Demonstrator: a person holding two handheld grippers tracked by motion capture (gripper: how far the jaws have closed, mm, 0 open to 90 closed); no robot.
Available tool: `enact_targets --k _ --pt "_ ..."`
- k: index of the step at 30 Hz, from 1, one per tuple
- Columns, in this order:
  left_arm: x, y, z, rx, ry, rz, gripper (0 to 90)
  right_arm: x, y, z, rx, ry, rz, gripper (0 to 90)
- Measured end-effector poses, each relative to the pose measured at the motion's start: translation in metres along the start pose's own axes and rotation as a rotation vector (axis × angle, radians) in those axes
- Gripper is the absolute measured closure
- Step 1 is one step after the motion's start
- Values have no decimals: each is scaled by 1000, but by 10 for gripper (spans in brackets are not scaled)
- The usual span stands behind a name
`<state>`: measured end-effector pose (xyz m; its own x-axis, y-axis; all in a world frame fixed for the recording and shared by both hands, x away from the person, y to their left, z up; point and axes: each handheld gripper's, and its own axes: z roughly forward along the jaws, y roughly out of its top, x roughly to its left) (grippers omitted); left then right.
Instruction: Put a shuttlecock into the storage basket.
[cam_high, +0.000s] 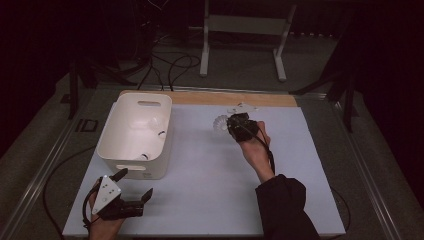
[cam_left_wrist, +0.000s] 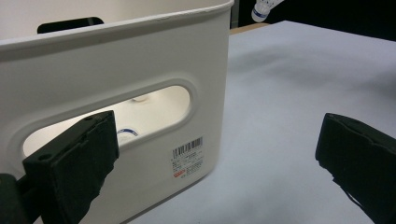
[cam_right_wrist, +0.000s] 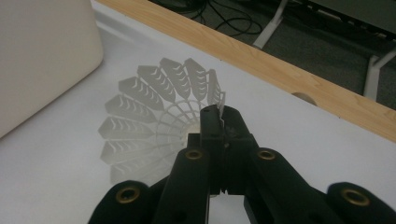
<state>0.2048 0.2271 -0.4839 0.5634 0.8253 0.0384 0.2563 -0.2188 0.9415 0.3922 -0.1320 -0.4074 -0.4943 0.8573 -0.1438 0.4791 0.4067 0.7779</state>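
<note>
A white plastic shuttlecock hangs just above the pale mat at the far middle, and my right gripper is shut on the rim of its skirt. In the right gripper view the two jaws pinch the edge of the shuttlecock's skirt at my right gripper. A white bin stands at the left with a few shuttlecocks inside. My left gripper rests open by the bin's near corner, holding nothing. In the left gripper view the bin's handle slot is close to my left gripper, and the held shuttlecock shows far off.
The pale mat covers the table, with a wooden strip along its far edge. Behind the table a white metal stand and cables lie on the floor. The bin's wall is left of the right gripper.
</note>
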Motion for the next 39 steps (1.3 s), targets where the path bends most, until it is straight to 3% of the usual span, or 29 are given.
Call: enact_targets --k 39 --pt "0 0 0 -3 1 -1 2 23 20 -10 -50 43 -34 892"
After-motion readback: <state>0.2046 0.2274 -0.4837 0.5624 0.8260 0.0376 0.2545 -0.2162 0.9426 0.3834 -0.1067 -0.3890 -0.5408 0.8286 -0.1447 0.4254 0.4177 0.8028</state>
